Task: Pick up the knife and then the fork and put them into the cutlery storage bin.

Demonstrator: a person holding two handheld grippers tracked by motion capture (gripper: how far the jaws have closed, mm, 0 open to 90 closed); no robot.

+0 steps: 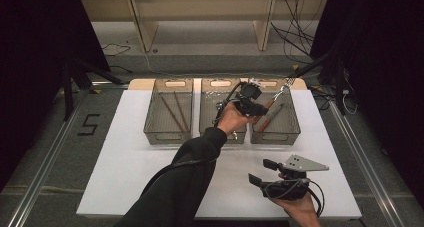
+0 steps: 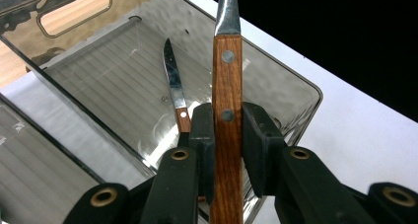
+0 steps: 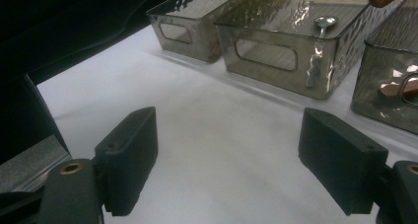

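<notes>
Cutlery sort into three clear bins, mid-run. Left gripper (image 1: 260,108) sits upper centre of the high view, above the right bin (image 1: 294,118), jaws clamped on the wooden handle of a fork (image 2: 226,110); the tines poke out toward the upper right near the bin's far rim (image 1: 287,83). In the left gripper view the handle stands upright in mid-frame, squeezed between both pads, metal neck running off the top edge.

Below it in the same bin lies a knife (image 2: 175,88) with a wooden handle, left of centre in that view, already placed. Left bin (image 1: 169,112) holds a pair of chopsticks (image 1: 175,112); middle bin (image 1: 220,107) holds a spoon (image 3: 323,24), seen in the upper right of the right gripper view.

Right gripper (image 1: 265,172) rests low right in the high view over the white table sheet (image 1: 130,162), jaws wide apart, nothing between them.

Progress judgement: late stage. Chopsticks, spoon and knife look sorted; the fork is held above the right bin, not yet released. Left to do: lower and let go. No loose cutlery visible on the sheet, so this looks like the last piece.
</notes>
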